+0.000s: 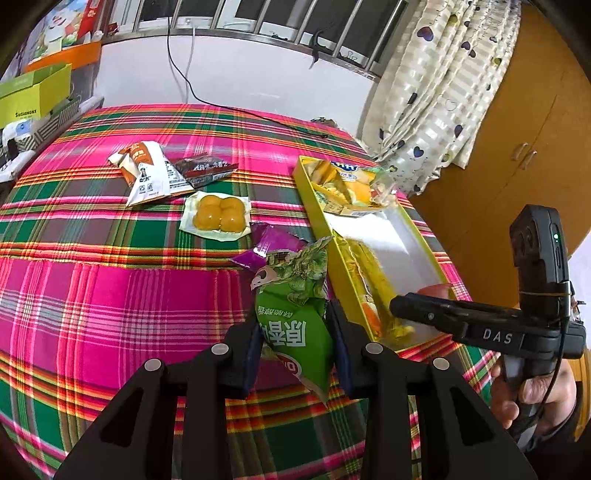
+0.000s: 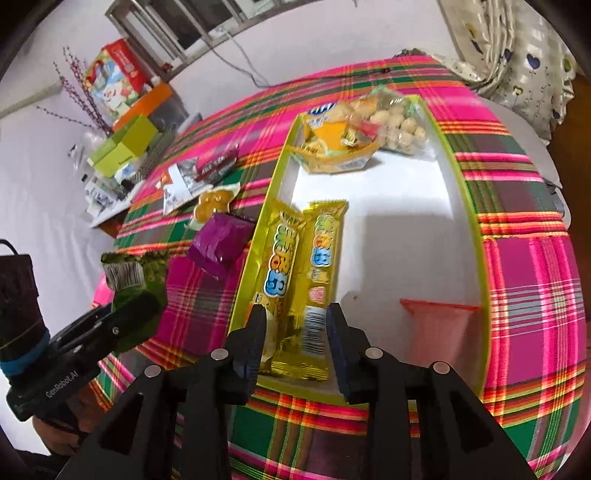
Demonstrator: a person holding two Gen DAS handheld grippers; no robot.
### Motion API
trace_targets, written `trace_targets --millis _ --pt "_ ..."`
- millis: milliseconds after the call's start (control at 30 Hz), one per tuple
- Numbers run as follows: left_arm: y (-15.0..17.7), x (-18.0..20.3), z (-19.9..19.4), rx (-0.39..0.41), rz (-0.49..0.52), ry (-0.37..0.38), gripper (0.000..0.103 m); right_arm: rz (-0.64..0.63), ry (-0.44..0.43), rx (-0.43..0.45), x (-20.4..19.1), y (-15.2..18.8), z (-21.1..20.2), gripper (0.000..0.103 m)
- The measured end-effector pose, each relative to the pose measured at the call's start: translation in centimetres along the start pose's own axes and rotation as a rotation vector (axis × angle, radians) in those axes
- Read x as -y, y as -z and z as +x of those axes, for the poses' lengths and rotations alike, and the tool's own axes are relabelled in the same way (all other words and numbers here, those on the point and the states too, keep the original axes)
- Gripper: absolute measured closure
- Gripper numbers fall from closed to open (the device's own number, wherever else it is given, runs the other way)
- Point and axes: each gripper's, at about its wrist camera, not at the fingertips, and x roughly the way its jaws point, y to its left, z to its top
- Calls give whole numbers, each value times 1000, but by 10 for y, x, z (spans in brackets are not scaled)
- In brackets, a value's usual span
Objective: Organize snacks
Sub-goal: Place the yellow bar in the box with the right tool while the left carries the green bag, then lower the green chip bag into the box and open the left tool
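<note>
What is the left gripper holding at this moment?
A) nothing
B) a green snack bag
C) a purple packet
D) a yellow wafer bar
B: in the left wrist view the left gripper has its fingers pressed on both sides of the green snack bag, which is lifted above the plaid cloth, while the purple packet lies on the cloth beyond it.

You're in a home room, a plaid tablecloth (image 1: 110, 258) on the table, heart-print curtain (image 1: 443, 92) by a barred window (image 1: 280, 18), wooden cabinet doors (image 1: 517, 122), stacked cardboard boxes (image 1: 37, 92) alongside.
</note>
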Motion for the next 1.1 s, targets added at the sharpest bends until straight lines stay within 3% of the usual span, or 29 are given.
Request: trace_targets --millis 100,300,567,1100 --pt "-1 2 0 1 4 1 68 11 -5 23 3 -1 -2 72" --pt "-2 6 2 -4 15 9 68 18 -26 4 7 -2 10 92" --pt "-8 18 4 -3 44 23 68 -3 -55 32 5 -1 -3 92" --pt "-20 66 25 -42 145 76 68 40 -1 157 39 2 -59 87"
